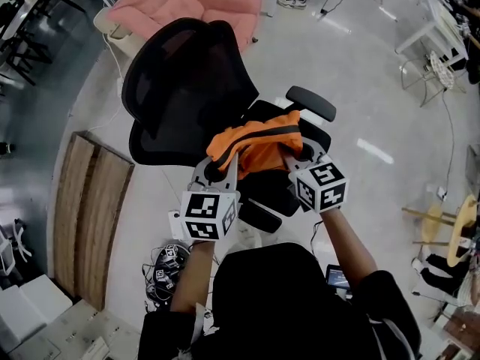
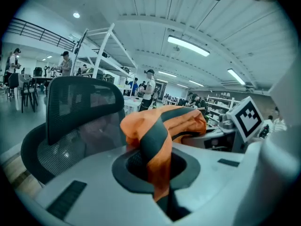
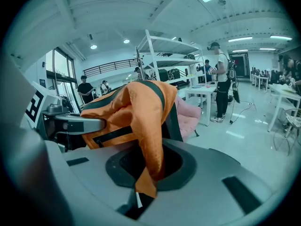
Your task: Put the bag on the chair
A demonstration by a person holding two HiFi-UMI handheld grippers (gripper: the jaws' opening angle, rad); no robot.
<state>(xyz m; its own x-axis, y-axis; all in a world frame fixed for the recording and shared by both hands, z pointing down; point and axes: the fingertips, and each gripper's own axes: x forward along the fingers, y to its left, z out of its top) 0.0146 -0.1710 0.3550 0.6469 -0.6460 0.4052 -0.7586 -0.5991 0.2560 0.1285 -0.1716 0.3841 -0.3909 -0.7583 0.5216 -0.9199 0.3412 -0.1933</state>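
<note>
An orange bag with dark stripes (image 1: pixel 259 145) hangs between my two grippers, just above the seat (image 1: pixel 274 193) of a black office chair whose mesh backrest (image 1: pixel 187 88) stands behind it. My left gripper (image 1: pixel 223 165) is shut on the bag's left end. In the left gripper view a fold of the bag (image 2: pixel 157 131) is pinched in the jaws (image 2: pixel 162 192), with the backrest (image 2: pixel 80 102) behind. My right gripper (image 1: pixel 294 156) is shut on the right end. Orange cloth (image 3: pixel 136 107) drapes into the right gripper (image 3: pixel 141 192) in its own view.
A pink cushioned seat (image 1: pixel 195 2) stands beyond the chair. A wooden board (image 1: pixel 86 208) lies on the floor at the left, with cables (image 1: pixel 169 265) near my feet. The chair's armrest (image 1: pixel 311 103) juts out at the right. People (image 3: pixel 221 79) stand by white tables.
</note>
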